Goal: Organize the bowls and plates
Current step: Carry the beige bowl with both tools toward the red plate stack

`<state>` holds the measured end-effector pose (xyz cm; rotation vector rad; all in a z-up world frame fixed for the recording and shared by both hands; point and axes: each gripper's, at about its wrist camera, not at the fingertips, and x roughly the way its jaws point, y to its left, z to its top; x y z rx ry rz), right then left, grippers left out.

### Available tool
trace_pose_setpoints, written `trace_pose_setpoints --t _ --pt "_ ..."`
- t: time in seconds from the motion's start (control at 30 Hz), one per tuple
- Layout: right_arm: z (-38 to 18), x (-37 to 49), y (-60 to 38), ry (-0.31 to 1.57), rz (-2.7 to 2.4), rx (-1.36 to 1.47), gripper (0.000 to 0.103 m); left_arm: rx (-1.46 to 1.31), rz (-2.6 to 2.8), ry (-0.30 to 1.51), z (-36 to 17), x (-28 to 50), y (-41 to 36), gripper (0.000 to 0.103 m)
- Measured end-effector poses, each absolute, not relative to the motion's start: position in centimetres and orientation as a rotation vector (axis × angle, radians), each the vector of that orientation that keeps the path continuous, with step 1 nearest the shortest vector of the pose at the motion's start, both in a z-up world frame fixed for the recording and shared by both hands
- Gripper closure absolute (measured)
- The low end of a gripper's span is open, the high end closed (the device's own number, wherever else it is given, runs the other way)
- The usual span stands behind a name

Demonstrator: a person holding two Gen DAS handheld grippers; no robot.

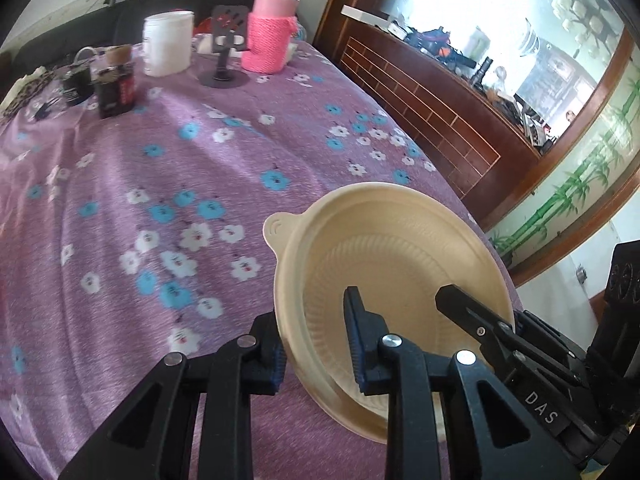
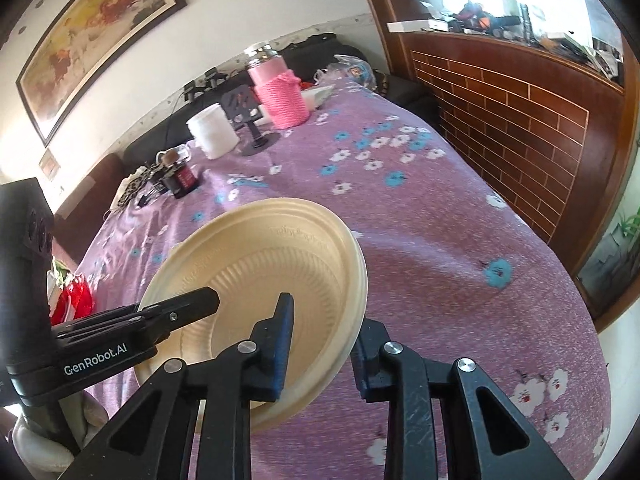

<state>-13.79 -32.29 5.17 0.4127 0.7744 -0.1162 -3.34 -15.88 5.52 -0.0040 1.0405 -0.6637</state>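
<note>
1. Readable writing: your right gripper (image 1: 444, 300) shows "DAS" in white on its body in the left wrist view; your left gripper (image 2: 208, 300) shows "GenRobot.AI" in the right wrist view. The red label on the small dark bottle (image 1: 116, 88) is too blurred to read.
2. The cream bowl (image 1: 392, 280) is tilted up on edge, its open side facing you and its small tab pointing up and to the left in the left wrist view.
3. Your left gripper straddles the bowl's left rim, one finger (image 1: 360, 332) inside and the other outside, close on the wall; whether the pads actually press it you cannot tell.
4. Your right gripper straddles the opposite rim in the same way, jaws narrowly parted around the wall; firm contact cannot be confirmed.
5. The bowl sits low over the purple flowered tablecloth (image 1: 120, 200), near the table's right edge beside the wooden cabinet (image 1: 440, 120).
6. Cloth lies bare ahead; the pink flask (image 1: 272, 28), white jar (image 1: 166, 44) and black stand (image 1: 226, 52) sit well apart at the far end.
</note>
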Motion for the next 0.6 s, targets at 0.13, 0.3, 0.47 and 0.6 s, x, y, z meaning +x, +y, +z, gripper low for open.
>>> trace_pose_setpoints --t 0.13,0.3,0.47,0.6 --pt "5.9 -13.7 -30.9 0.768 -0.098 0.388 0.075 -0.008 -0.640 1.011 6.0 -3.7 -14.4 0.082" --pt "6.7 -13.5 -29.0 0.762 -0.070 0.362 0.075 -0.011 -0.603 0.971 6.8 -4.3 -12.2 0.085" --pt "7.3 -12.9 -26.6 0.761 -0.030 0.331 0.075 -0.041 -0.562 0.929 7.6 -4.9 -9.2 0.085" --pt "7.8 -12.4 -24.3 0.759 0.008 0.311 0.075 -0.076 -0.532 0.921 7.9 -4.9 -6.7 0.085"
